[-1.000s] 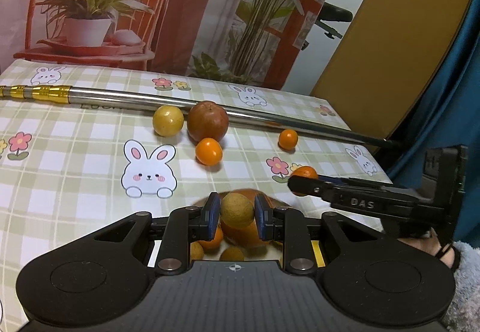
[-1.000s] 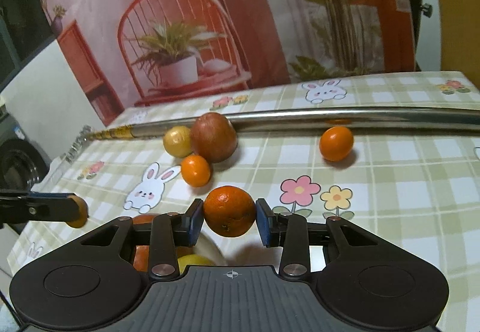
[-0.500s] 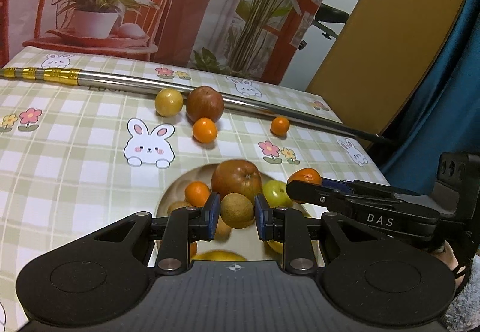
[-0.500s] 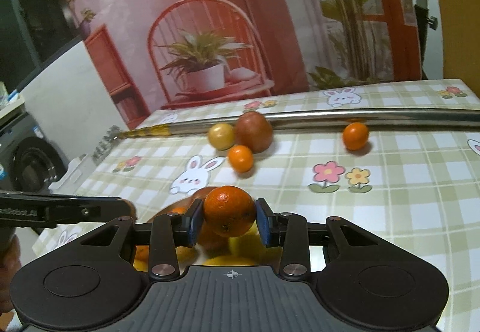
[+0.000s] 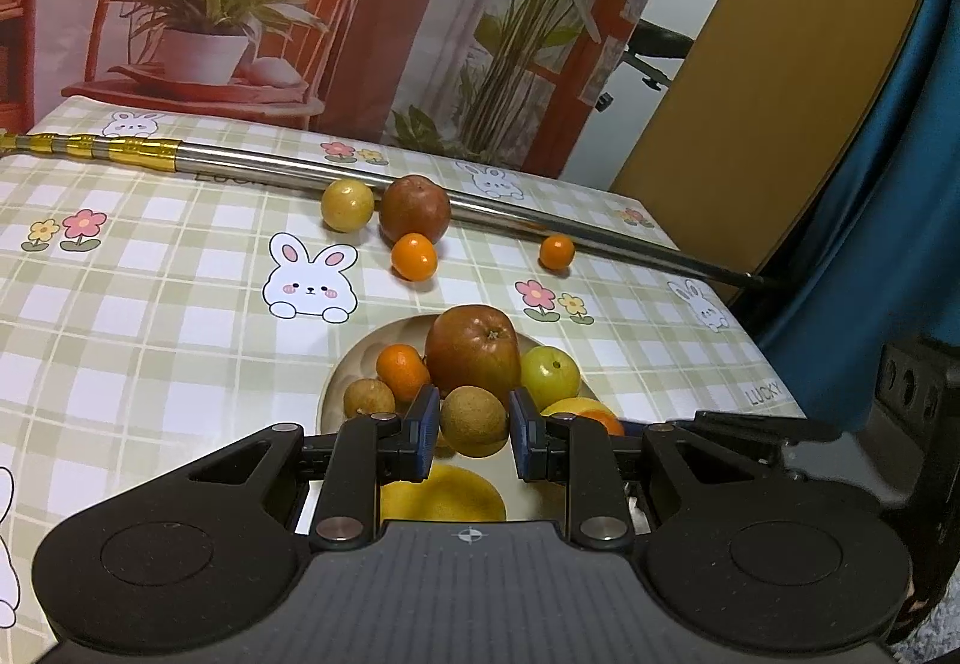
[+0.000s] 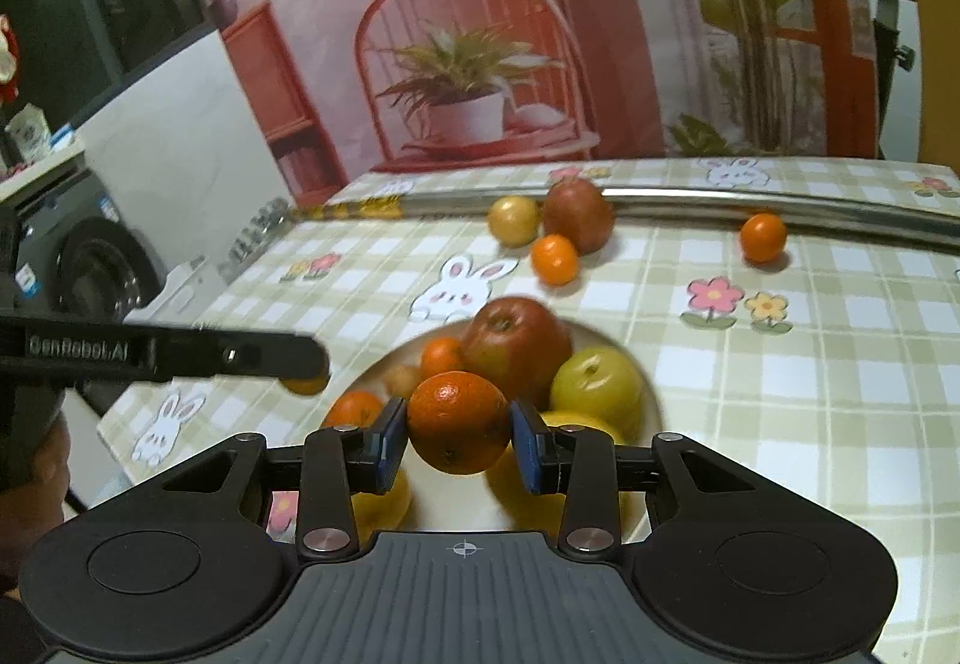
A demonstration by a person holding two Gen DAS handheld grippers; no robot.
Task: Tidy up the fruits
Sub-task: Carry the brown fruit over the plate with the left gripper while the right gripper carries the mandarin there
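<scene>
Checked cloth (image 5: pixel 150 316) covers your table. Your left gripper (image 5: pixel 473 427) pinches a tan fruit (image 5: pixel 474 419) above the plate (image 5: pixel 345 370). Your right gripper (image 6: pixel 459 439) pinches an orange (image 6: pixel 459 421) above the same plate, beside the apple (image 6: pixel 516 343). Four fruits lie by the pole (image 5: pixel 252 170).

A home. A washing machine (image 6: pixel 96 268) stands at the left, a bunny-print tablecloth (image 5: pixel 150 298) covers the table, and a blue curtain (image 5: pixel 888 196) hangs at right.
</scene>
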